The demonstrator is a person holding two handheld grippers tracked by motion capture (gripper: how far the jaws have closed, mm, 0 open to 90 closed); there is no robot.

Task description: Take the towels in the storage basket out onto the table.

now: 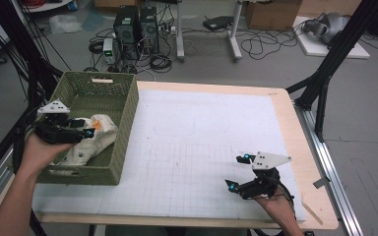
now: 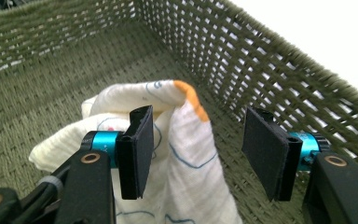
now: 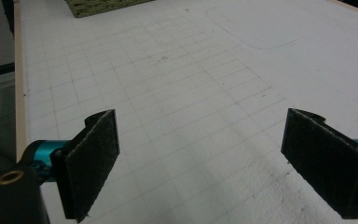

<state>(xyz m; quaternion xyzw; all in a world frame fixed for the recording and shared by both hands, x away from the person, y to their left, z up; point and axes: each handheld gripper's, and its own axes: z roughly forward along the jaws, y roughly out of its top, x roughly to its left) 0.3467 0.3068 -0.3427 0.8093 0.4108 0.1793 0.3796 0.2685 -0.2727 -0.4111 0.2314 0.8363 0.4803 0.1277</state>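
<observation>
A green woven basket stands at the table's left side. A crumpled white cloth with an orange patch and blue lines lies inside it. My left gripper reaches into the basket over the cloth. In the left gripper view its jaws stand wide apart. A fold of the cloth rises between them beside the left pad, and the right pad is apart from it. My right gripper rests low over the white mat at the front right. It is open with nothing between its pads.
A white gridded mat covers the wooden table. The basket's corner lies far across the mat from the right gripper. Black frame legs stand at the table's sides, and computers and cables sit on the floor beyond.
</observation>
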